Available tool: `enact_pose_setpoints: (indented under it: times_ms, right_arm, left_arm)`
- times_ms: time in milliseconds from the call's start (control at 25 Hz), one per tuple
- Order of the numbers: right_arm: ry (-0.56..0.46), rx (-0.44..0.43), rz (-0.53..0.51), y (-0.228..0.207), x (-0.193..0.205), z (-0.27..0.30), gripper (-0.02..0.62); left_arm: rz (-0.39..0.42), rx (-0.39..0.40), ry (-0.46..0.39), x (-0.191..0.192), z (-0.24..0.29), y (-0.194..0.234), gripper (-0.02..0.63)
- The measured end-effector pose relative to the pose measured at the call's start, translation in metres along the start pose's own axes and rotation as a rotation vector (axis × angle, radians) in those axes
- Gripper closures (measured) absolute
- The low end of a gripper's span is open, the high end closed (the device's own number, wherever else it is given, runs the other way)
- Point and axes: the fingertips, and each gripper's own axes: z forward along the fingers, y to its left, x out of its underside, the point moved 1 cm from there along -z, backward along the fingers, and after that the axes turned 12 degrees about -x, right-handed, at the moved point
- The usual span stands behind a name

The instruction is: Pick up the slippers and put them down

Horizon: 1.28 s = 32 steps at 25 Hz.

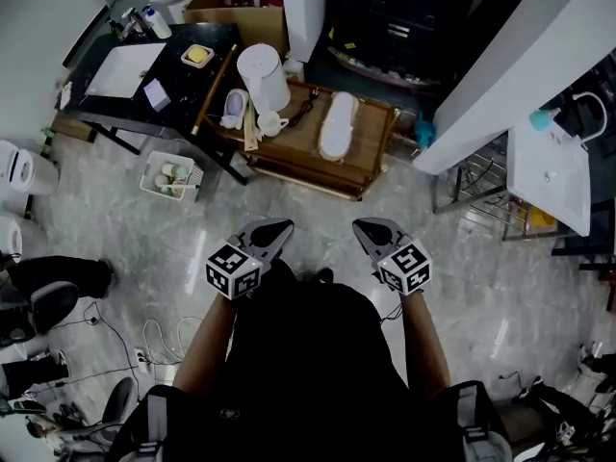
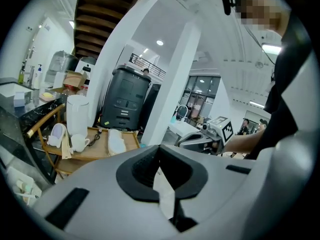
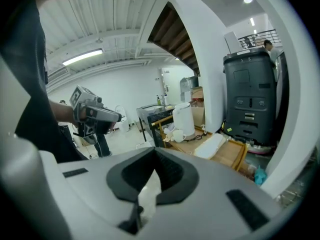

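I have both tools raised side by side in the lower middle of the head view, over the pale marble floor (image 1: 318,215) and well short of the furniture. The left gripper (image 1: 276,230) has its jaws pressed together with nothing between them, and its own view confirms it: the dark pads meet at the tip and hold nothing. The right gripper (image 1: 369,229) is the same, jaws together and empty. The two tips point toward the upper part of the frame and are near each other but apart. The slippers are ahead of me in the upper middle of the head view, on a low wooden table (image 1: 366,166). The white slipper (image 1: 337,123) lies flat near the middle of the tabletop, lengthwise away from me. The second slipper (image 1: 234,107), with a lavender inside, is at the left end of the same table. In the left gripper view it looks tilted up on end, though I cannot tell what it leans on. Between the two slippers stand a tall white jug (image 1: 263,77) and a small white mug (image 1: 270,123), with a black cord (image 1: 303,112) lying just to the right of the mug. To the left of the wooden table is a black table (image 1: 217,41) in the upper left of the frame, and a white basket (image 1: 154,183) sits on the floor below it. A large black machine (image 1: 404,17) fills the top of the frame behind the wooden table, and a white pillar (image 1: 510,75) runs down at the upper right.
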Motion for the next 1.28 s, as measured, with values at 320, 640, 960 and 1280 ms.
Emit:
enact_pose_setpoints:
  times_ms: [320,640,960,1280]
  right_arm:
    - [-0.028,0.008,0.026,-0.015,-0.003,-0.002,0.588]
    - [-0.049,0.031,0.078,-0.039,-0.006,-0.002,0.588]
    - [0.032,0.051,0.092,-0.076,-0.009,0.03,0.587]
    - [0.04,0.089,0.132,-0.114,-0.027,0.069,0.588]
  left_arm:
    - [-0.027,0.006,-0.012,-0.01,0.02,0.003,0.6]
    - [-0.041,0.144,0.046,-0.018,0.069,0.007,0.6]
    - [0.057,0.218,0.164,-0.012,0.123,0.037,0.6]
    - [0.046,0.312,0.218,-0.016,0.17,0.071,0.6]
